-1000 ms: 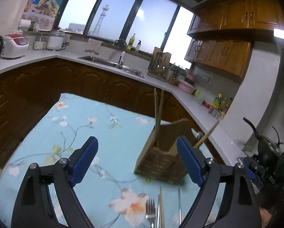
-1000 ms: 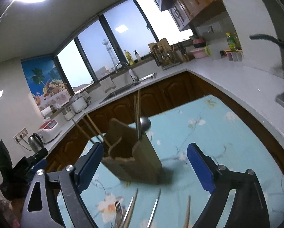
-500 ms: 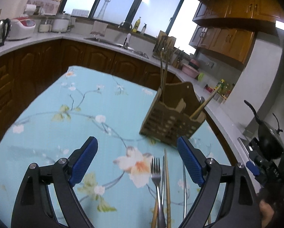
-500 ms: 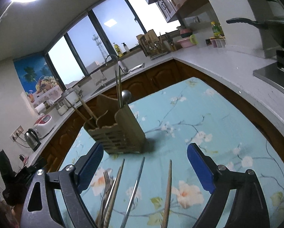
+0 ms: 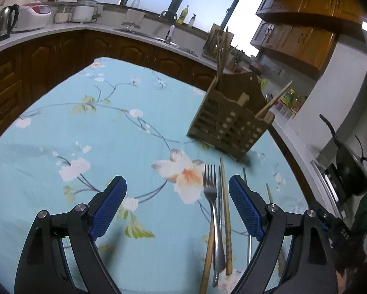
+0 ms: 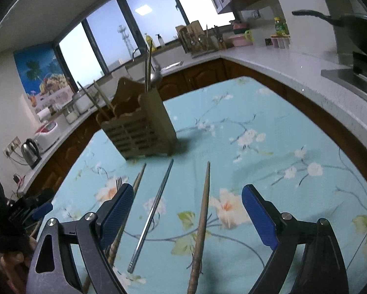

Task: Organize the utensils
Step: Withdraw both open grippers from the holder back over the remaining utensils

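A wooden slatted utensil holder [image 5: 229,125] stands on the flowered blue tablecloth [image 5: 105,132], with chopsticks and a spoon upright in it; it also shows in the right wrist view [image 6: 141,128]. In front of it lie a metal fork [image 5: 211,201], wooden chopsticks [image 5: 226,210] and a metal chopstick [image 6: 152,213]. A wooden chopstick [image 6: 202,225] lies between my right fingers. My left gripper [image 5: 177,205] is open and empty above the cloth, the fork just inside its right finger. My right gripper [image 6: 184,213] is open and empty above the loose utensils.
Dark wooden cabinets and a white counter [image 5: 60,28] ring the table, with a kettle [image 5: 3,23], rice cookers and a sink. A black wok [image 5: 350,171] sits on the stove at the right. The table edge [image 6: 330,132] runs close to the counter.
Both grippers have pulled back from the holder and tilted down. The loose fork and chopsticks now lie closer under the fingers. Both stay open.
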Motion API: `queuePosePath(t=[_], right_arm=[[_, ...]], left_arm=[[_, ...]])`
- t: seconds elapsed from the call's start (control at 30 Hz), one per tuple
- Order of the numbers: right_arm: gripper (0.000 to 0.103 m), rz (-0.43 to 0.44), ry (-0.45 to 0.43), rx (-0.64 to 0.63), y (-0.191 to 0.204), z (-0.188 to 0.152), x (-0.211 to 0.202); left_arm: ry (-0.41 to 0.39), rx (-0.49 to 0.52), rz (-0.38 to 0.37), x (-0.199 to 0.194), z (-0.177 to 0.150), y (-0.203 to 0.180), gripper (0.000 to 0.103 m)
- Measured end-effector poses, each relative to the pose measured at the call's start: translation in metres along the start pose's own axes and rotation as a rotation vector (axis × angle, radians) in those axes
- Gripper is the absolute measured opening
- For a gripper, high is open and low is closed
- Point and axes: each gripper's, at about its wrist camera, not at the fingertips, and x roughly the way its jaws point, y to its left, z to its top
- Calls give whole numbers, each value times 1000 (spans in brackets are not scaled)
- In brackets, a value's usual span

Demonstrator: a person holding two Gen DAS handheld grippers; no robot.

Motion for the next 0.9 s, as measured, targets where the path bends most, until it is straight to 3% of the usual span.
queuePosePath(t=[0.73, 0.9], right_arm=[[90, -25, 54, -29, 0, 1, 23], [81, -36, 86, -43, 1, 6, 36]], left_arm=[[124, 77, -16, 43, 0, -15, 87], [156, 138, -22, 61, 9, -27, 87]])
